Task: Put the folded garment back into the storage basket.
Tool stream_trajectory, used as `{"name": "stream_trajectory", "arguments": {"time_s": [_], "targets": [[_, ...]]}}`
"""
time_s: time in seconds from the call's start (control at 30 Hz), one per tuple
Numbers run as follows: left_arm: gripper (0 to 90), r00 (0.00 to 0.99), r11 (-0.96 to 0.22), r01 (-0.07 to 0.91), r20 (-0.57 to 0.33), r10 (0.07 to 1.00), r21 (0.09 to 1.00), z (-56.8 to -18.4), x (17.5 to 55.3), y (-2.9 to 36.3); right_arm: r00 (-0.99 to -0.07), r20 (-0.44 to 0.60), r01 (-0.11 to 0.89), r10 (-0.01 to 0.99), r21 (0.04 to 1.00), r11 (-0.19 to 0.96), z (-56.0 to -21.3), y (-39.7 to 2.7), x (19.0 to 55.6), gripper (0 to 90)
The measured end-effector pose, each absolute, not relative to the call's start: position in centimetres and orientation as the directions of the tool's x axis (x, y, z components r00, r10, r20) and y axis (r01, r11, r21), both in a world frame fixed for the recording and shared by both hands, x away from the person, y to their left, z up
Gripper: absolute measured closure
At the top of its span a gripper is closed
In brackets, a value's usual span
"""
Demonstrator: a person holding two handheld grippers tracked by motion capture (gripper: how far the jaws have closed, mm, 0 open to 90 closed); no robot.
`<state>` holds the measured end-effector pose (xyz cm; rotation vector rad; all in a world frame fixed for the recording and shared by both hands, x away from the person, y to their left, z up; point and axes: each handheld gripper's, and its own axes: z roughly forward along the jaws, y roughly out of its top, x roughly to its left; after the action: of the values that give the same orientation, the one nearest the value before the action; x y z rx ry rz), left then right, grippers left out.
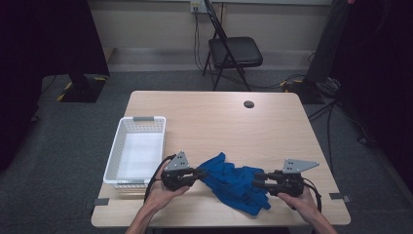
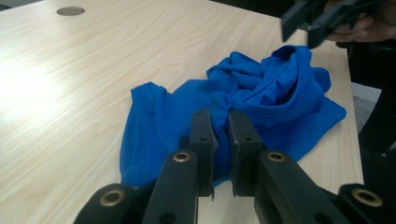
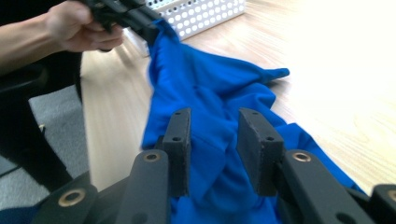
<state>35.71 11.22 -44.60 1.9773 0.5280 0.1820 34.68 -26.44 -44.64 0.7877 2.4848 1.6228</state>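
My left gripper [image 1: 198, 173] pinches the blue cloth [image 1: 234, 183] on a pale wooden table [image 1: 214, 117]; my right gripper [image 1: 257, 181] (jaws parted) straddles it. A black folding chair [image 1: 233, 52] stands at twelve o'clock on grey carpet [image 1: 73, 126].

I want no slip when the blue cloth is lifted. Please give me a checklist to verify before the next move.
1. Left gripper pinches a fold of the blue cloth: ok.
2. Right gripper grips the cloth: not ok; fabric lies between the jaws, but they stand apart.
3. Cloth lies wholly on the table, not over its edge: ok.
4. White basket is free to receive the cloth: ok.
5. Cloth is flat, not bunched: not ok.
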Motion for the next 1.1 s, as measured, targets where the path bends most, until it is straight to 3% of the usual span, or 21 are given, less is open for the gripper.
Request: {"name": "stream_trajectory", "arguments": {"time_s": [0.43,0.53,0.67,0.77,1.1], "targets": [[82.2,0.883,-0.37,0.308,-0.118,0.455,0.876,-45.4,36.0,11.1,-0.891,0.183,0.369,0.416,0.826,0.426,-47.2,-24.2,34.0,58.3],[82.1,0.879,-0.369,0.314,-0.121,0.46,0.875,-45.6,36.1,11.2,-0.897,0.165,0.352,0.41,0.828,0.437,-47.2,-23.9,33.7,62.8],[82.1,0.876,-0.354,0.322,-0.134,0.464,0.878,-45.6,36.2,11.3,-0.897,0.142,0.332,0.418,0.842,0.426,-46.9,-24.0,33.5,77.2],[82.1,0.874,-0.342,0.32,-0.136,0.467,0.883,-45.4,36.1,11.4,-0.891,0.144,0.33,0.431,0.858,0.393,-46.2,-24.5,33.4,83.0],[82.3,0.882,-0.299,0.306,-0.151,0.446,0.904,-44.4,35.5,11.1,-0.866,0.154,0.329,0.476,0.892,0.309,-44.1,-26.0,33.9,86.2]]}}
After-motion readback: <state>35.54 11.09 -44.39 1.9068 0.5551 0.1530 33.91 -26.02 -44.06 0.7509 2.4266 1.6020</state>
